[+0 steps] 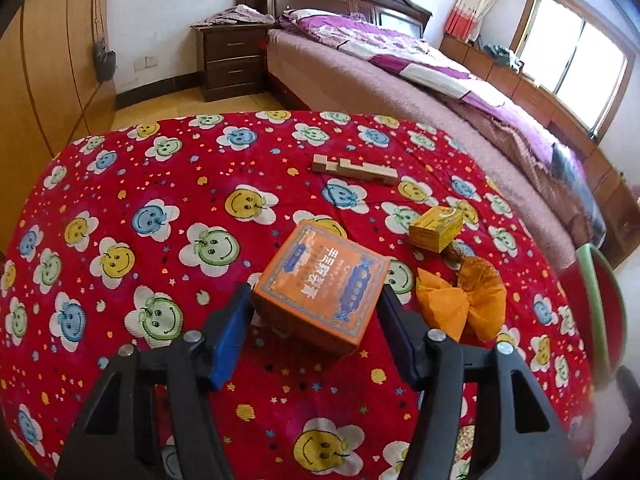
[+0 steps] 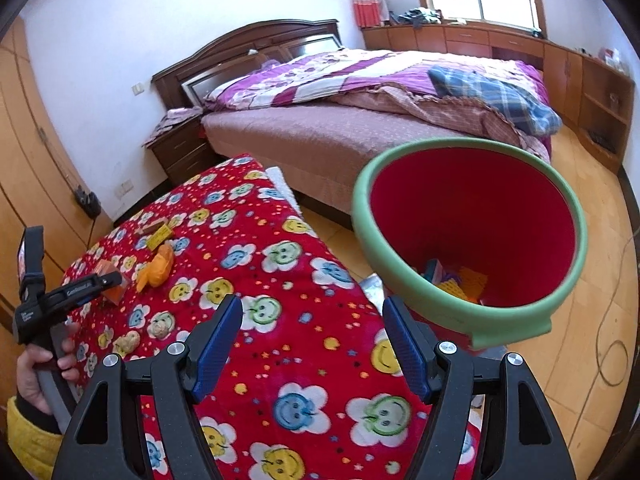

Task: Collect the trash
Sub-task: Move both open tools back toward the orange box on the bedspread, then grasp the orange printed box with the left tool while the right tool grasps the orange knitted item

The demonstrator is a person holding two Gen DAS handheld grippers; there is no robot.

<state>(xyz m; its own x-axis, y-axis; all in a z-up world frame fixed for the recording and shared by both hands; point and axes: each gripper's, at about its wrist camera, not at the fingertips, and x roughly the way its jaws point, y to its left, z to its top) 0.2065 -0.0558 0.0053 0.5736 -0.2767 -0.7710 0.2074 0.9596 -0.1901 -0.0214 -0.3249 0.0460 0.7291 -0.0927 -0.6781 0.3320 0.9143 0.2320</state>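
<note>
Straddling the orange box (image 1: 322,286) on the red tablecloth (image 1: 120,184), the left gripper (image 1: 316,304) has open jaws not yet pinching. I'd square up on its sides first. Right gripper (image 2: 312,336) hangs open, empty, beside the bin (image 2: 472,308).

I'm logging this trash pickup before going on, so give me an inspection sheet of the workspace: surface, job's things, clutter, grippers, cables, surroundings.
Surface: red smiley-flower cloth over a table, no bare top visible.
Job's things: orange box, small yellow box, crumpled orange wrapper; red bin with green rim beside the table, some trash already inside.
Clutter: wooden blocks at the far side; two brownish lumps near the near edge.
Grippers: left hand-held gripper straddles the orange box, pads at its sides, grip not confirmed; right hand-held gripper open, empty, above the cloth.
Cables: thin cord on the floor by the bin.
Surroundings: bed, nightstand, wooden wardrobe, window.
</note>
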